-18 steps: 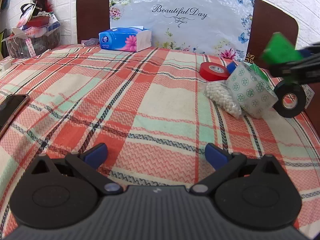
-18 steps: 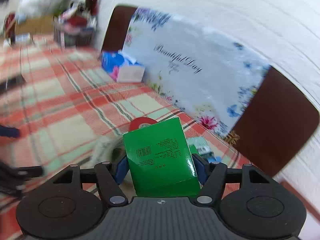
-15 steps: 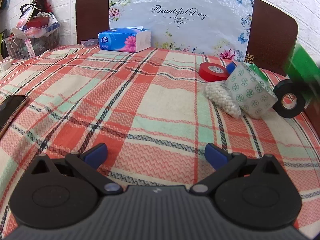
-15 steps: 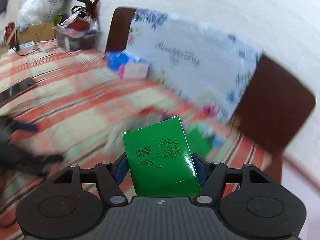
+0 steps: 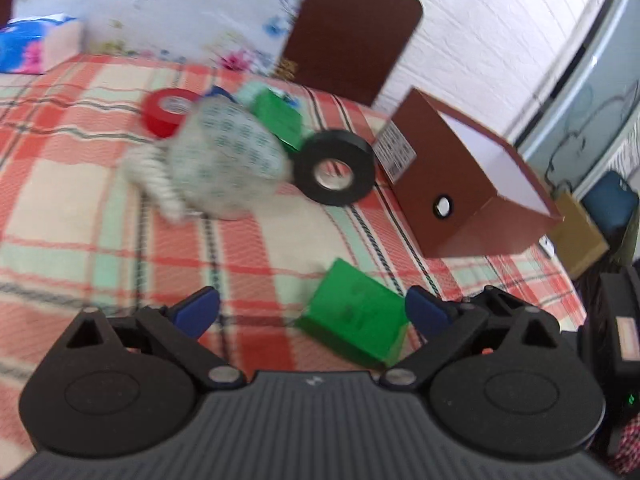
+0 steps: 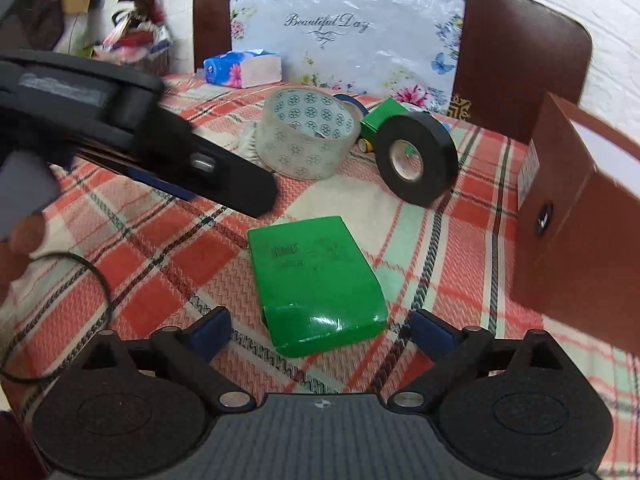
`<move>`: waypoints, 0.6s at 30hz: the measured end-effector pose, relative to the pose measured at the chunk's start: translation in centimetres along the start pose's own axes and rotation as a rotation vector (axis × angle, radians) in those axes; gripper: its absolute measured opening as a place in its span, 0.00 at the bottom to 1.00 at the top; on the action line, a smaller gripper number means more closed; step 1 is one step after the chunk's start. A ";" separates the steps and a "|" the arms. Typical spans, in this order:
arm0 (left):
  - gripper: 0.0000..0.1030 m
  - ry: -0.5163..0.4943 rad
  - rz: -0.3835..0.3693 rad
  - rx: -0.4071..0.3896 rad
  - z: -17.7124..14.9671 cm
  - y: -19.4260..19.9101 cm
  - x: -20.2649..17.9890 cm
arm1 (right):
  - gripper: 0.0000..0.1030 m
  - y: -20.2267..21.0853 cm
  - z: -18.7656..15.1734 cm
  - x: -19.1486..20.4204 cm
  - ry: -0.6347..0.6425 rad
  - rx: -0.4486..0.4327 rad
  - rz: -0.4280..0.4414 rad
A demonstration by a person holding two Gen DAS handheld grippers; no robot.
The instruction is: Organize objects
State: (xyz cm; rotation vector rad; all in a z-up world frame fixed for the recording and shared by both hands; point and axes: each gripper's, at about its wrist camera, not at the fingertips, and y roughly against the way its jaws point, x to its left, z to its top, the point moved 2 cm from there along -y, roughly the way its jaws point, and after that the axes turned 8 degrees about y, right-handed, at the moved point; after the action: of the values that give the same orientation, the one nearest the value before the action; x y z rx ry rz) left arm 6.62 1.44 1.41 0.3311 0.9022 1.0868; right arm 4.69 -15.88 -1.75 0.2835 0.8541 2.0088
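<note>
A green box lies flat on the plaid cloth. Its near end sits between the spread fingers of my right gripper, which is open, and the pads do not touch it. In the left wrist view the same green box lies just inside the right finger of my left gripper, also open. One of the left gripper's fingers reaches in from the left, above the cloth. Behind stand a clear patterned tape roll, a black tape roll, a red tape roll and a second green box.
An open brown cardboard box stands at the right, close to the table's edge. A blue tissue pack lies at the back, before a flowered bag leaning on two chair backs. A bag of white beads rests beside the clear roll.
My right gripper held the green box up in the air; now it has let go and the box lies on the cloth. My left gripper has swung right, toward the box.
</note>
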 end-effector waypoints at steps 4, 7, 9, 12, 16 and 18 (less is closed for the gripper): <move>0.93 0.027 0.006 0.130 -0.3 -3.3 -0.3 | 0.83 -1.0 0.4 -1.2 -0.041 -0.017 0.022; 0.65 -0.043 0.006 0.138 -0.8 -3.6 -1.8 | 0.59 -0.9 0.9 -1.0 -0.031 -0.050 0.032; 0.55 -0.026 -0.019 0.179 -0.6 -4.0 -2.4 | 0.58 -0.3 1.1 -0.9 -0.037 -0.087 0.017; 0.53 -0.062 -0.059 0.158 0.3 -3.2 -4.9 | 0.58 2.3 1.8 -1.0 0.014 -0.188 -0.069; 0.53 -0.203 -0.102 0.060 3.0 -2.2 -10.0 | 0.58 5.6 3.0 -2.7 0.094 -0.312 -0.259; 0.53 -0.238 -0.135 0.042 4.7 -2.8 -12.5 | 0.58 6.7 3.4 -4.4 0.090 -0.348 -0.343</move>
State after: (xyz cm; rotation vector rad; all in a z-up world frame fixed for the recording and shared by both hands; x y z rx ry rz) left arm 9.94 -9.81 8.33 0.4191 0.7252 0.8847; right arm 4.52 -20.26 5.78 -0.1445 0.5481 1.8132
